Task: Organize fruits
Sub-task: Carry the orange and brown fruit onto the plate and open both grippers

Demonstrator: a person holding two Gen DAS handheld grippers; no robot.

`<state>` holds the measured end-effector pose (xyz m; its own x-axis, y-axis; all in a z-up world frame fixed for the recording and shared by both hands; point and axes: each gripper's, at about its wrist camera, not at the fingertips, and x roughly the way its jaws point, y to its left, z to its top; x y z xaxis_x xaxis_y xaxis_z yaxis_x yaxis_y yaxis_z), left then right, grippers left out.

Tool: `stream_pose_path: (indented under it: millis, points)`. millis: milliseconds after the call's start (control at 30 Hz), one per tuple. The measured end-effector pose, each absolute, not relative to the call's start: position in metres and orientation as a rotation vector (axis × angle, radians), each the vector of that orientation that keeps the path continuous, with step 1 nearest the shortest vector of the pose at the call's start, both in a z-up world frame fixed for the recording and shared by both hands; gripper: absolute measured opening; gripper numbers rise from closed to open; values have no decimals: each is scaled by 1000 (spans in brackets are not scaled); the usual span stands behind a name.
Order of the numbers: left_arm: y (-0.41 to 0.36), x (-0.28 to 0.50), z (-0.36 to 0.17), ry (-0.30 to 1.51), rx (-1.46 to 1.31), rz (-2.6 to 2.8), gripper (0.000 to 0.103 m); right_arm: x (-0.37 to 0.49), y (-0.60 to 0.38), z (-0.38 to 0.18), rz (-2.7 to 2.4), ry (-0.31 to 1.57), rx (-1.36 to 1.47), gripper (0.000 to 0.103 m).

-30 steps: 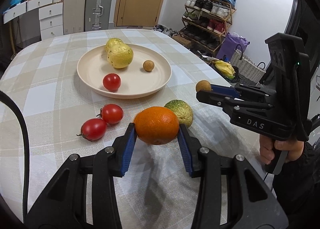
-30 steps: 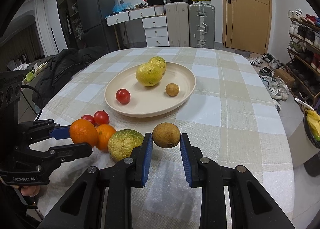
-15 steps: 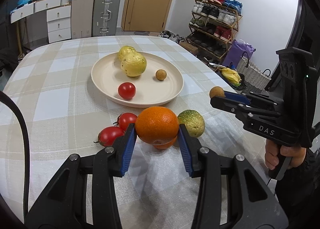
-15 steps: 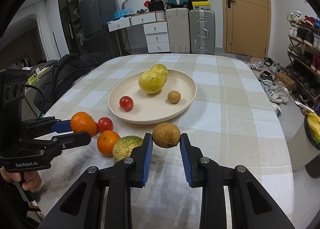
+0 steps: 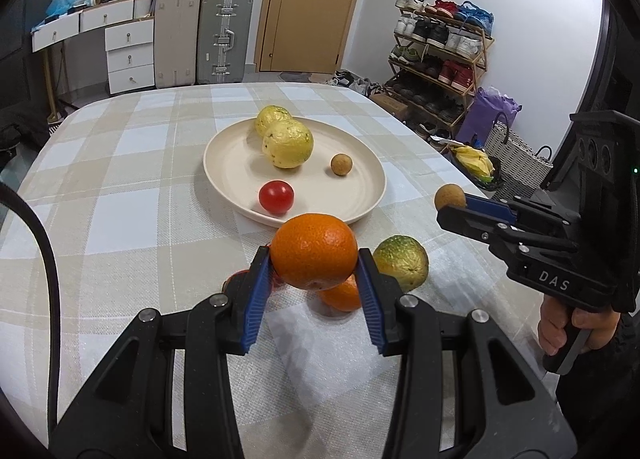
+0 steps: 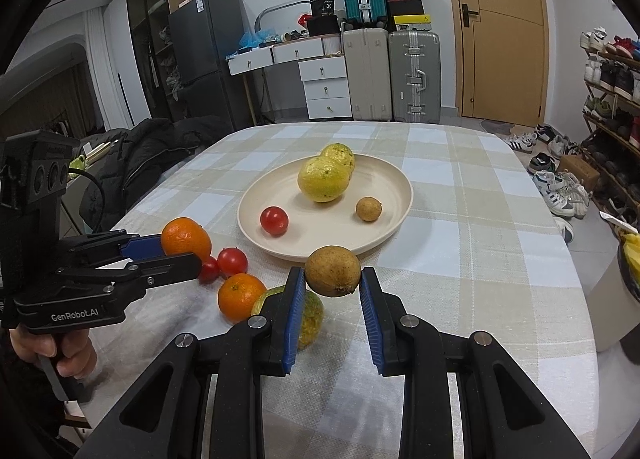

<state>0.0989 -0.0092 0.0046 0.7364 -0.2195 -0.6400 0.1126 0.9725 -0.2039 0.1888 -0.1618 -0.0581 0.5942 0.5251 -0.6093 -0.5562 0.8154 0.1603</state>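
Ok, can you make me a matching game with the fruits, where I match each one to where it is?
Things:
1. big orange
2. small brown fruit
3. red tomato
4. green-yellow fruit

Places:
A. on the cream plate
B. on the tablecloth, off the plate
C. held in the left gripper
D. held in the right gripper

Pairs: 1-C, 2-D, 3-A, 4-B

You can read "DAS" in pale letters on the side of your right gripper (image 5: 450, 203) in the left wrist view, and "GenRobot.AI" on the side of your left gripper (image 6: 186, 247) in the right wrist view.
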Motion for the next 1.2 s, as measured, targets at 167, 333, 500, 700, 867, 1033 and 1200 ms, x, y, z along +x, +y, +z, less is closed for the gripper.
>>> stream_pose_path:
  millis: [167,333,500,700,867,1033,1200]
  points:
    - [-4,108,5,715,-159,-169,39,190,-159,-59,633,691,-37,29]
    - [0,118,4,714,-158,-149,39,194,-155,-58,638,692,-32,29]
    - [4,131,2,716,-163,-132,39,199,-154,-58,628,691,-21,29]
    - [6,145,-1,720,-168,-115,39,210,-151,-58,626,702,-13,29]
    - [7,155,-4,727,-176,-109,39,219,-147,-61,622,719,-4,29]
    - [3,164,-6,735,-175,-117,39,229,-144,-62,624,734,15,29]
    - [-4,170,-7,741,-161,-125,39,234,-140,-64,622,742,7,29]
